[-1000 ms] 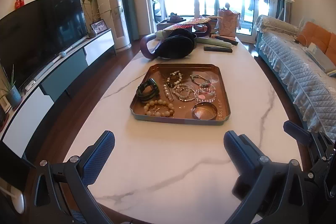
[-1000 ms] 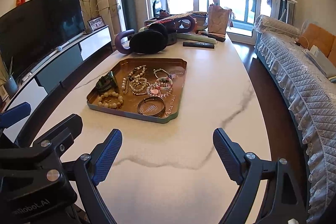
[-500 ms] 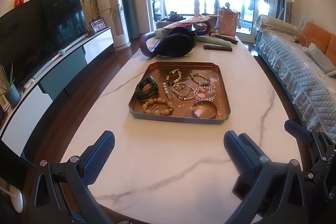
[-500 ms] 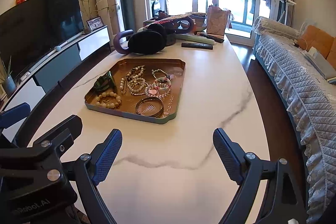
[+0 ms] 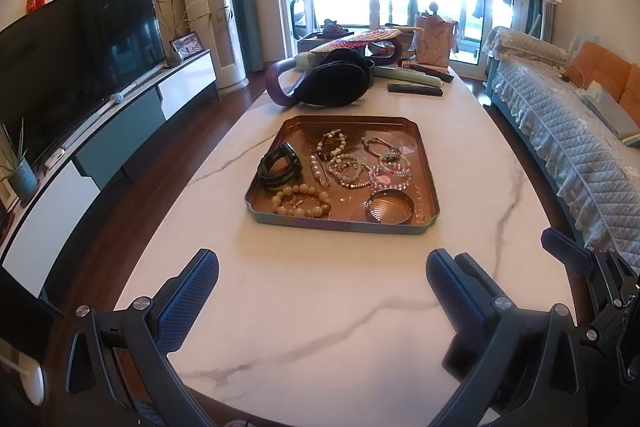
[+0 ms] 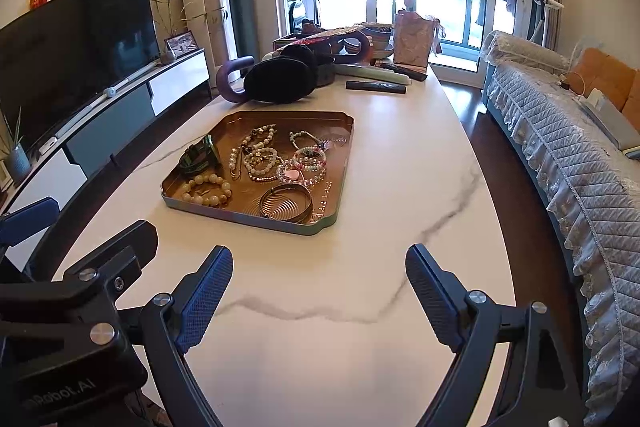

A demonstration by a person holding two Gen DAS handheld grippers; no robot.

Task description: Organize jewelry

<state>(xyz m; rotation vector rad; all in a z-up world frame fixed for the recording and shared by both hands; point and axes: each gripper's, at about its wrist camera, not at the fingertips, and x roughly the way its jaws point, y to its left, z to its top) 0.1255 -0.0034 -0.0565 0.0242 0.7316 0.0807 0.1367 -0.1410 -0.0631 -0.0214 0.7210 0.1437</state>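
A copper tray (image 5: 425,163) (image 6: 344,163) sits mid-table and holds several pieces of jewelry: a cream bead bracelet (image 5: 301,202) (image 6: 206,189), a dark green strap bracelet (image 5: 279,167) (image 6: 199,158), a coiled metal bangle (image 5: 389,207) (image 6: 285,204), and pearl and pink bead bracelets (image 5: 390,171) (image 6: 308,161). My left gripper (image 5: 322,277) is open and empty above the near table, short of the tray. My right gripper (image 6: 319,273) is open and empty, to the right of the left one.
The white marble table (image 5: 320,307) runs away from me. Behind the tray lie a black bag (image 5: 334,83), a remote (image 5: 415,89) and a pink gift bag (image 5: 434,41). A TV cabinet (image 5: 120,123) stands left, a covered sofa (image 5: 568,131) right.
Both grippers have drawn back slightly from the tray and risen a little. Nothing on the table has moved.
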